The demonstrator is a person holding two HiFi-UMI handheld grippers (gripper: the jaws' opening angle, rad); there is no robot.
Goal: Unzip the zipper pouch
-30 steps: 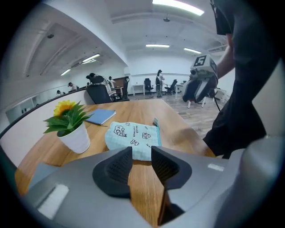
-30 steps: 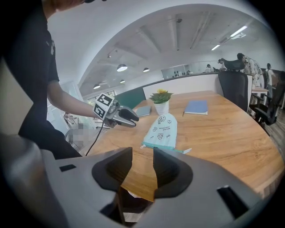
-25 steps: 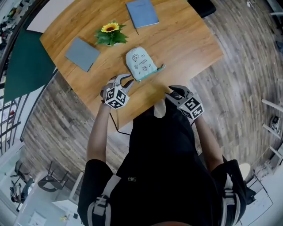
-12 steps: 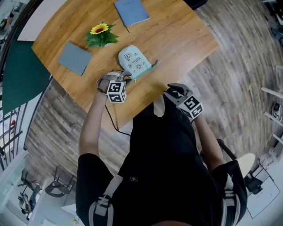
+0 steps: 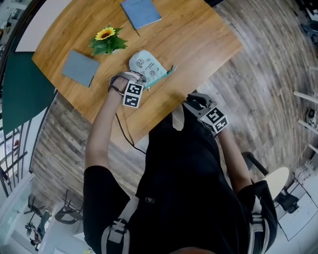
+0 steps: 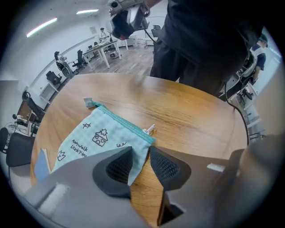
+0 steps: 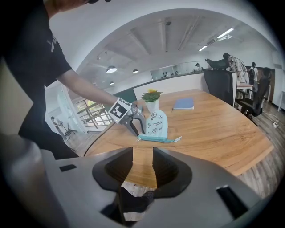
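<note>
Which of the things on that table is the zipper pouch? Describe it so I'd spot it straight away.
On the wooden table, look just beside the potted sunflower, towards the person. The pouch lies flat there: pale mint cloth with small doodles and a teal zipper edge, unlike the plain blue notebook and grey pad.

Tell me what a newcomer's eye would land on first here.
The pale mint fabric zipper pouch with little doodles lies on the round wooden table. The left gripper hangs over its corner, jaws just opened and straddling the cloth without pinching it. A potted yellow sunflower stands just beyond the pouch, and the right gripper is held open and empty off the table's edge.
</note>
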